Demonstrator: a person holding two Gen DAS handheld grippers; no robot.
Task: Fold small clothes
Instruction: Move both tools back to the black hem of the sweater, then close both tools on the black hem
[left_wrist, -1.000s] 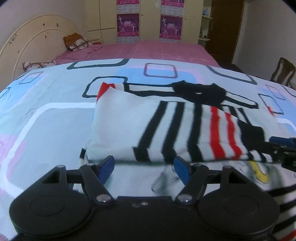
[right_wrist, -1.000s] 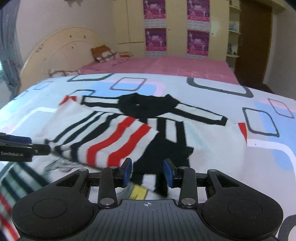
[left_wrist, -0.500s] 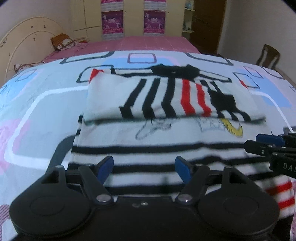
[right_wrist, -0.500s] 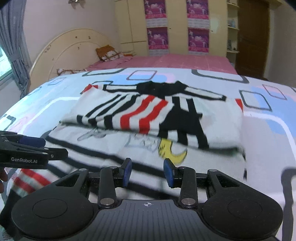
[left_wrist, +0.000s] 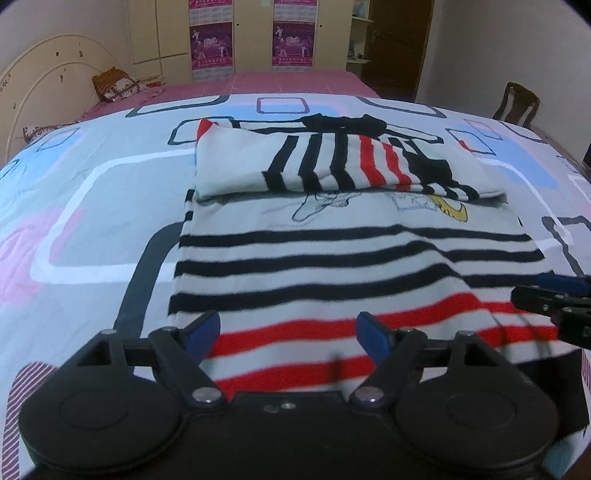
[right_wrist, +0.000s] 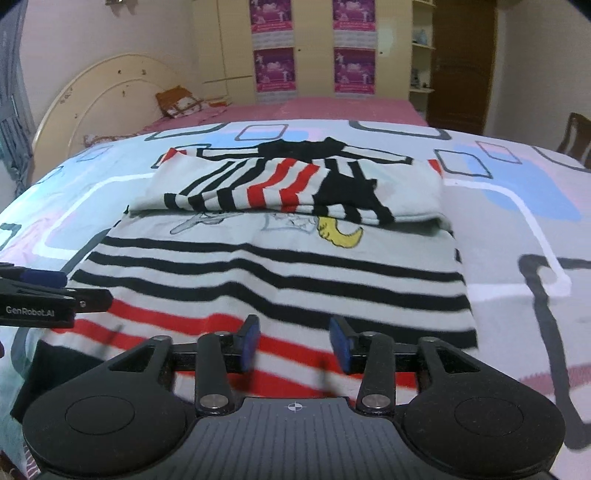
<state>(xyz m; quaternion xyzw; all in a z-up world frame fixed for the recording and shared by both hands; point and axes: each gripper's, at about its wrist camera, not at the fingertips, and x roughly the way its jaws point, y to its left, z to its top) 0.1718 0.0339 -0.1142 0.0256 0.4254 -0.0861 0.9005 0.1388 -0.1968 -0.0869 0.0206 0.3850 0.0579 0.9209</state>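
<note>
Striped shirt (left_wrist: 354, 258) (right_wrist: 273, 273) lies flat on the patterned bed cover (left_wrist: 92, 206) (right_wrist: 517, 206), directly ahead of both grippers. White knit with black stripes across the middle and red stripes at the hem end nearest the grippers. Both sleeves are folded inward across the chest at the far end of the shirt; they overlap and form a raised band with black and red stripes running lengthwise. Black collar (left_wrist: 340, 123) (right_wrist: 299, 147) sits at the far edge, beyond the sleeves. A printed drawing with a yellow patch (left_wrist: 456, 212) (right_wrist: 340, 234) shows just on the near side of the sleeve band, partly covered by it.

Left gripper (left_wrist: 288, 330): fingers spread wide, blue pads (left_wrist: 203, 328) apart, nothing between them. It hangs over the red-striped hem; contact with the cloth cannot be told. Hem stripes below it are motion-blurred.

Right gripper (right_wrist: 293, 341) (left_wrist: 546, 295): fingers apart at a medium gap, narrower than the left, nothing held. It is also over the hem end, to the right of the left gripper; in the left wrist view its tip enters from the right edge above the shirt's right side. In the right wrist view the left gripper (right_wrist: 55, 291) enters from the left edge at the shirt's left side.

Beyond the shirt: pink bedspread (left_wrist: 288, 83) (right_wrist: 332, 109), cream headboard (left_wrist: 44, 81) (right_wrist: 99, 88) far left, wardrobe with purple posters (left_wrist: 251, 37) (right_wrist: 314, 48) at the far wall, wooden chair (left_wrist: 517, 105) far right.
</note>
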